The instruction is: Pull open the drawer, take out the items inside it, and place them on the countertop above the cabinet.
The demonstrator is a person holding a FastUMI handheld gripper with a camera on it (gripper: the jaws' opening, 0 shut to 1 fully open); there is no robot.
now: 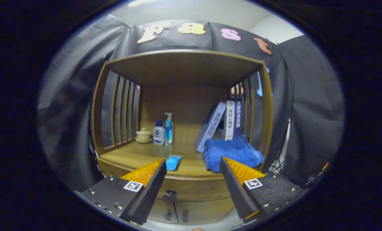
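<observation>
Nearest, the tool (192,175) hangs wide open and empty, its fingers either side of the drawer (194,186) below the tabletop (136,154). That drawer looks shut; its small dark knob (170,192) is probably the stiff, sure hold. Beyond lie a blue tube (173,162) and soft blue towel (232,152).

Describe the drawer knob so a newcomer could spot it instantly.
Start at the wooden cabinet, below the countertop. The drawer knob sits on the drawer front, seen between the open gripper fingers. It is single and round; the door handles underneath come paired.
</observation>
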